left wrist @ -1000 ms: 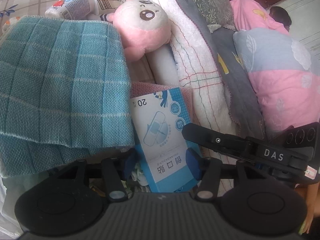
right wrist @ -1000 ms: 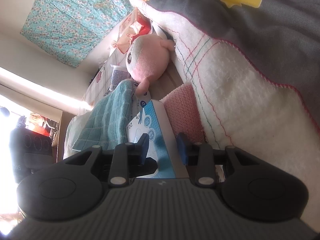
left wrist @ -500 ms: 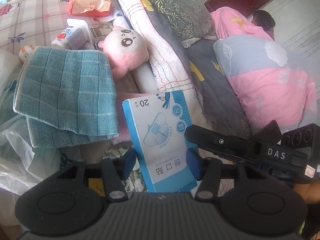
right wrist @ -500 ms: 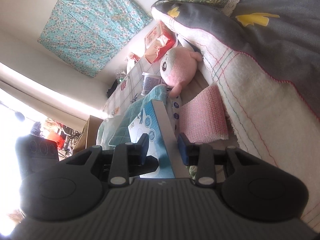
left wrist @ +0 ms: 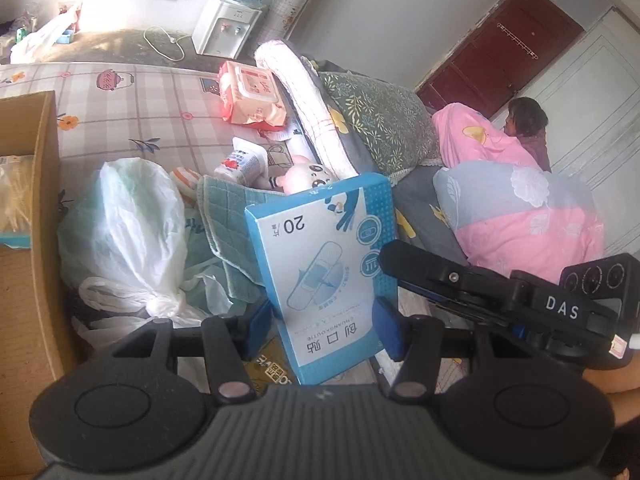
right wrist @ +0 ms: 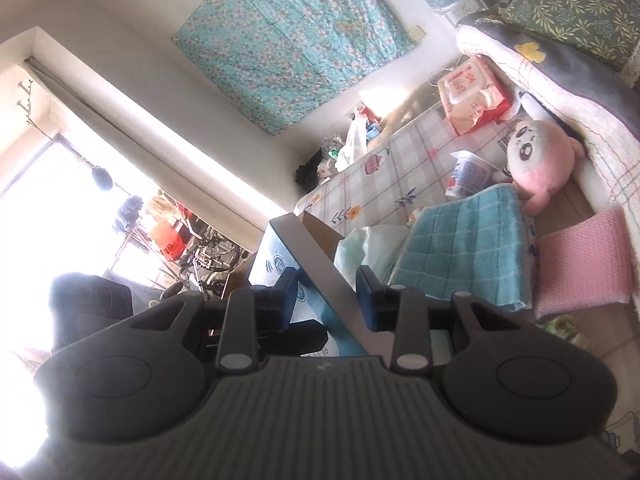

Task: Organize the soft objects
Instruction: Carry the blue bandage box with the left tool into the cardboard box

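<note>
You had both tongs clamped on one flat, rectangular cardboard box (left wrist: 326,272), glossy blue and white with a plaster drawn on its face: your left tongs (left wrist: 322,326) gripped its broad faces near the lower end, with the blue pads (left wrist: 386,328) pressed to either side, and your right tongs (right wrist: 327,298) pinched its thin grey edge from the side. In the left wrist view the right tool's black arm reached in against the box's right edge. The box was held up in the air above the bed (left wrist: 132,108), whose sheet was a smooth check printed with small flowers and teapots. Below and behind it lay the soft things: one teal terry towel (right wrist: 466,250), woven in a grid and folded into a thick slab; one pink knitted cloth (right wrist: 580,264), nubbly and square, just beside the towel; and one round pink-and-white plush toy (right wrist: 536,160) resting against the rolled white blanket (left wrist: 304,92). One crinkled red-and-white wipes packet (left wrist: 252,96) and one white tube (left wrist: 242,160) lay farther up the sheet. One translucent, knotted plastic bag (left wrist: 120,236) sat next to one brown corrugated cardboard carton (left wrist: 42,208) at the left.
</note>
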`<move>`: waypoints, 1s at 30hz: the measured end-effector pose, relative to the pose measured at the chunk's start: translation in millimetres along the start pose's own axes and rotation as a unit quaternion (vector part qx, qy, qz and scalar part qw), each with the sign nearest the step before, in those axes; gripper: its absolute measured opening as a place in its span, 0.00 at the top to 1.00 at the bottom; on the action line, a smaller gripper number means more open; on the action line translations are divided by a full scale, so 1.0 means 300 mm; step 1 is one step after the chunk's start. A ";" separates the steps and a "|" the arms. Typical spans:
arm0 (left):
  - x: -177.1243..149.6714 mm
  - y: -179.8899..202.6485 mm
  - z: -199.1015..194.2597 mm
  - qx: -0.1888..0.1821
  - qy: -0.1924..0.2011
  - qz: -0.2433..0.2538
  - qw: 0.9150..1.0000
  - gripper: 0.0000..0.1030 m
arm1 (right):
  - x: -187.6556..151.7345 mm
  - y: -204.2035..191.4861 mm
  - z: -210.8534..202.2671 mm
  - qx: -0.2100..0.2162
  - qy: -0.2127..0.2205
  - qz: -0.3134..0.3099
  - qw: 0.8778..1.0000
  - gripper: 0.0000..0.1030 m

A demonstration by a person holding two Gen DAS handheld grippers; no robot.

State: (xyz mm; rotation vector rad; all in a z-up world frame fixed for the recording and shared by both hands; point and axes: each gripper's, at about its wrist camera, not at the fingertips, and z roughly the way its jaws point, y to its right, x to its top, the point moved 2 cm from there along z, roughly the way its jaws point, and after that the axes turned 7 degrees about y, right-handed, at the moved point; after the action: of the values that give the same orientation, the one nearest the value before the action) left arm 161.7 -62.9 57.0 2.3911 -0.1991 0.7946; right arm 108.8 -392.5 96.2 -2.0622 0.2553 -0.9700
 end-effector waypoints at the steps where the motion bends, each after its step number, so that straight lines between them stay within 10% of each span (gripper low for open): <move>1: 0.010 -0.034 -0.041 0.009 0.010 -0.007 1.000 0.46 | -0.002 -0.036 0.035 0.010 -0.008 -0.005 1.000 0.69; 9: 0.069 -0.362 -0.301 0.095 0.066 -0.072 0.991 0.46 | -0.093 -0.323 0.425 0.080 -0.107 -0.015 0.991 0.69; 18: 0.095 -0.776 -0.346 0.151 0.034 -0.148 0.977 0.45 | -0.252 -0.453 0.863 0.062 -0.208 0.001 0.976 0.69; 30: 0.237 -1.154 -0.164 0.230 -0.051 -0.153 0.960 0.45 | -0.237 -0.459 1.127 0.027 -0.190 -0.038 0.981 0.69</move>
State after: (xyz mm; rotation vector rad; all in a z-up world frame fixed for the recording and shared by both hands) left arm 304.5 248.3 -43.2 2.8030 0.3497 0.6197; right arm 281.5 -68.3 37.9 -2.1697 -0.0494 -0.5998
